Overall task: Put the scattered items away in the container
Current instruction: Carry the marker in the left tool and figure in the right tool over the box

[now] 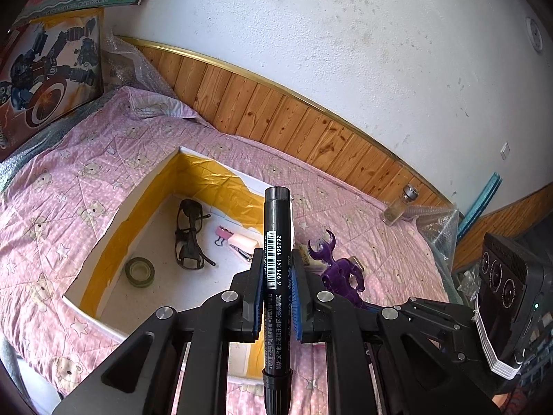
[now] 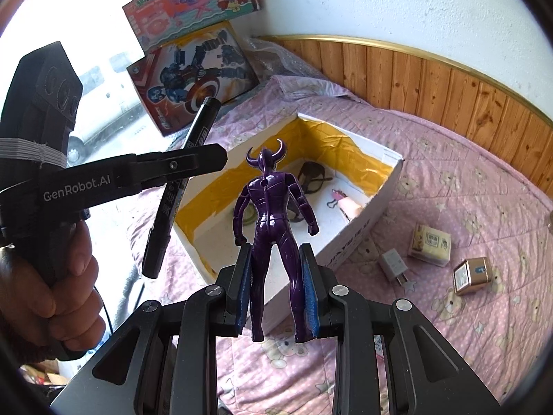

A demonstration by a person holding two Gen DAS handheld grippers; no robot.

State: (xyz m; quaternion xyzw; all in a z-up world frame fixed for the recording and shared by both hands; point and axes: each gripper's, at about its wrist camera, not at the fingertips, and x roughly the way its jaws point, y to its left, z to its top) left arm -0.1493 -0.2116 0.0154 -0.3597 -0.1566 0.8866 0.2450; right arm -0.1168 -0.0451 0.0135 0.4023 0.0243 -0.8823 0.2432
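Marker (image 1: 274, 276) runs lengthwise along my left claw (image 1: 275, 287), capped end pointing forward over the white box (image 1: 103, 228) on the bed; both pads clamp its barrel. My right claw (image 2: 276, 287) grips the purple figure (image 2: 273, 221) by its legs, horned head pointing away toward the box.

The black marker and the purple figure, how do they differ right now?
The black marker is a plain straight cylinder with a barcode label; the purple figure is a horned humanoid with arms and legs. The marker sits in the left tongs, clamped mid-barrel; the figure sits in the right tongs, clamped at the legs. Both are held upright near the white box, not yet inside.
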